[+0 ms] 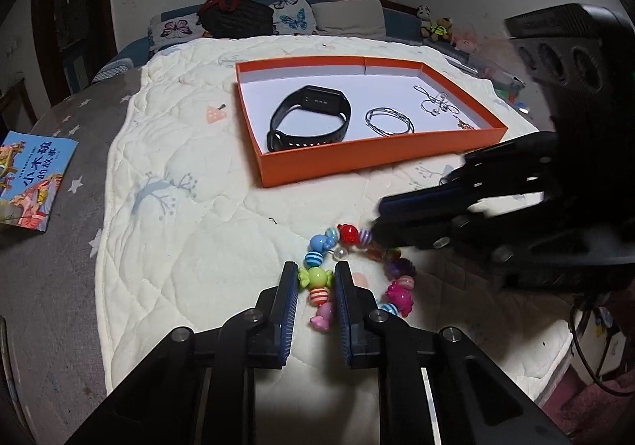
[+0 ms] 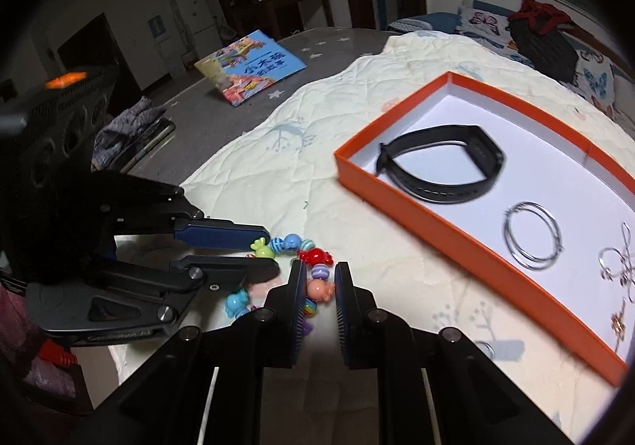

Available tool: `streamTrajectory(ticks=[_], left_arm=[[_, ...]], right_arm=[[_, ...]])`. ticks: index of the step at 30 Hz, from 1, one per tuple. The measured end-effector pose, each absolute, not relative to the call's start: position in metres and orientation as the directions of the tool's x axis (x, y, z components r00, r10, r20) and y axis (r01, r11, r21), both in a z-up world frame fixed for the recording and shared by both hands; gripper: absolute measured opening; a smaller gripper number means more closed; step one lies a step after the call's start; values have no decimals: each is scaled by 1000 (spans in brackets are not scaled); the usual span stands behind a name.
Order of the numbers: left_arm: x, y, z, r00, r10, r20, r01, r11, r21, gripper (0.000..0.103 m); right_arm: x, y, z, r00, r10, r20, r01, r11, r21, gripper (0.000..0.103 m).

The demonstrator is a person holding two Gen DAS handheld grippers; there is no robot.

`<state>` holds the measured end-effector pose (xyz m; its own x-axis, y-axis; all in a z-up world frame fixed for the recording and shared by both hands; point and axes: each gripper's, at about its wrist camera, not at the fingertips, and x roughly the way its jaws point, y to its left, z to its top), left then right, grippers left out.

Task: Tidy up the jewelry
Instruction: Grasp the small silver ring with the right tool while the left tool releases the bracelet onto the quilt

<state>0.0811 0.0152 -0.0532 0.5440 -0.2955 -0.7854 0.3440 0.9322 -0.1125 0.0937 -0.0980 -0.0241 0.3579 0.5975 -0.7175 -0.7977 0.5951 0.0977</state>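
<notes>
A bracelet of bright candy-shaped beads (image 1: 349, 234) (image 2: 315, 255) lies on the cream quilt. My left gripper (image 1: 316, 278) is shut on its near side, the green bead pinched between the blue pads. My right gripper (image 2: 319, 280) is shut on another stretch, around the striped and peach beads. Each gripper shows in the other's view: the right gripper (image 1: 377, 222) comes in from the right, the left gripper (image 2: 272, 254) from the left. Beyond stands an orange box (image 1: 357, 163) (image 2: 436, 226) holding a black watch (image 1: 309, 119) (image 2: 440, 163), silver bangles (image 1: 389, 120) (image 2: 533, 240) and a thin chain (image 1: 436, 103) (image 2: 619, 262).
A picture book (image 1: 31, 179) (image 2: 254, 64) lies on the grey star-print sheet left of the quilt. Pillows and a black bag (image 1: 238, 16) sit at the head of the bed. A small ring (image 2: 486, 347) rests on the quilt near the box's front wall.
</notes>
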Motion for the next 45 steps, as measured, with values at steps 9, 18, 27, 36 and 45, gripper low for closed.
streamTrajectory(ticks=[9, 18, 27, 36, 45], left_arm=[[62, 12, -17, 629, -331, -703, 356, 927, -117, 19], [66, -10, 15, 655, -365, -662, 394, 912, -113, 19], [89, -15, 45, 655, -421, -628, 420, 893, -160, 6], [124, -24, 74, 643, -461, -611, 472, 868, -158, 6], [112, -38, 22, 508, -452, -733, 520, 839, -157, 10]], right_arm=[[79, -178, -9, 489, 556, -672, -689, 718, 93, 33], [89, -214, -20, 514, 520, -683, -619, 775, 124, 33], [102, -183, -28, 475, 544, -692, -670, 733, 117, 33], [100, -166, -37, 515, 472, -716, -680, 733, -6, 28], [106, -172, -37, 504, 484, -715, -669, 743, 32, 22]])
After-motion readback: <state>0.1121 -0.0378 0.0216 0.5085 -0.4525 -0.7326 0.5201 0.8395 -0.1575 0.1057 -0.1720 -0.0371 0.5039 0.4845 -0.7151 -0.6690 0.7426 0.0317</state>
